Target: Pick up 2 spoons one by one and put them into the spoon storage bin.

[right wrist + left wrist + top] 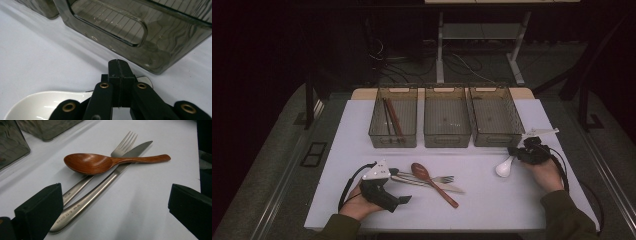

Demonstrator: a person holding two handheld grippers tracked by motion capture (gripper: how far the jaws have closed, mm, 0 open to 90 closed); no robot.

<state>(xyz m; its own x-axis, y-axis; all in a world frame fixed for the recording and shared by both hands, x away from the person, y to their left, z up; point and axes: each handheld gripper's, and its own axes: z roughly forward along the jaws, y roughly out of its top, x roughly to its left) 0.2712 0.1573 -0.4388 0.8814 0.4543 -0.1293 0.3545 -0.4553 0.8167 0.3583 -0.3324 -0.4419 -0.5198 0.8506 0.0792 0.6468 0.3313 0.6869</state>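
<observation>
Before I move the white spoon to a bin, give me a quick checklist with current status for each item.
1. Right gripper shut: ok, jaws pressed together.
2. White spoon gripped: cannot tell; the bowl lies beside and below the jaws, the handle is hidden.
3. Right bin free to receive: ok, nothing seen inside.
4. Left gripper out of the way: ok, open, at the near left by the wooden spoon, fork and knife.
5. Left bin contents: chopsticks already in it.
</observation>
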